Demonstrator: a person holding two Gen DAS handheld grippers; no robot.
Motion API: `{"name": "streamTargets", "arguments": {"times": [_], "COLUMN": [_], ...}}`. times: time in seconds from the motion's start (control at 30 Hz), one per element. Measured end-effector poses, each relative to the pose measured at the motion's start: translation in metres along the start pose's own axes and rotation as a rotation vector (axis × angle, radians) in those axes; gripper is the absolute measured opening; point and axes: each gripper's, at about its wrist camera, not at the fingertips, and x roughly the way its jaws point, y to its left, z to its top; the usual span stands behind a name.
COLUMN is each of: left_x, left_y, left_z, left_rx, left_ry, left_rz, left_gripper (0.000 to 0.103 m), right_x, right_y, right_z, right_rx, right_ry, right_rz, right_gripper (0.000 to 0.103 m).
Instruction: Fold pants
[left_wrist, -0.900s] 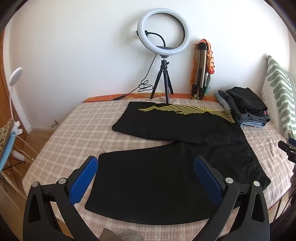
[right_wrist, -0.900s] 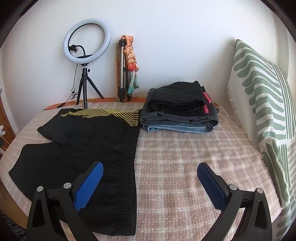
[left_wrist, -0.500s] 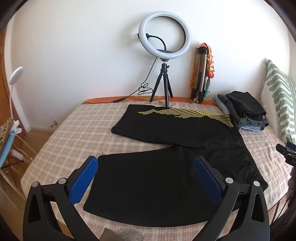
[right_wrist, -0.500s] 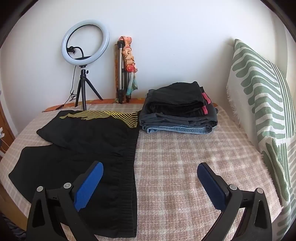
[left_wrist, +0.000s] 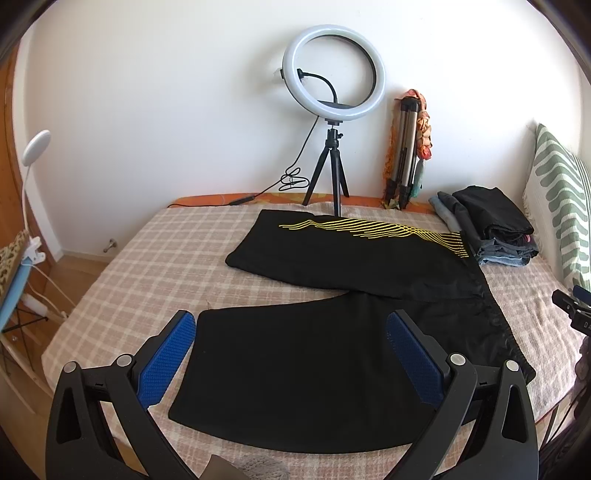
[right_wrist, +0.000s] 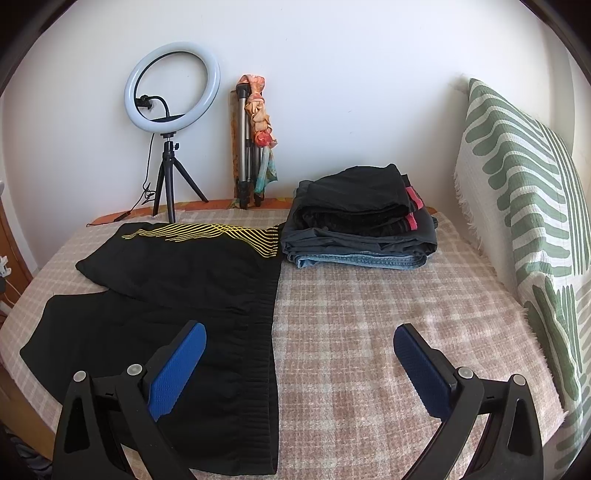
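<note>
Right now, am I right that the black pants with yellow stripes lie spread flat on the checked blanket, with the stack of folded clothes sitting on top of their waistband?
Not quite: the stack of folded clothes sits on the checked blanket beside the black pants, at the waistband's far end, not on top of it. The right wrist view shows this. The pants do lie spread flat.

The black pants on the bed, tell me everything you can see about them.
The black pants look like short, smooth synthetic fabric, with thin yellow wavy lines on the far leg. They lie flat and unfolded on the checked bedspread, legs splayed apart in a V, gathered elastic waistband toward the pillow side. The far waistband corner reaches the stack of folded clothes; whether they touch is unclear. Neither hand-held gripper holds them.
</note>
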Motion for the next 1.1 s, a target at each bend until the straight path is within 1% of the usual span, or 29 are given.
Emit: {"name": "streamTargets", "arguments": {"times": [1.1], "left_x": [0.0007], "left_y": [0.0036], "left_z": [0.0033], "left_rx": [-0.009], "left_ry": [-0.004], "left_rz": [-0.001], "left_gripper": [0.103], "right_x": [0.0001], "right_y": [0.0053], "right_z": [0.0028], "right_rx": [0.0], "right_ry": [-0.006], "right_rz": [0.006], "right_gripper": [0.103]}}
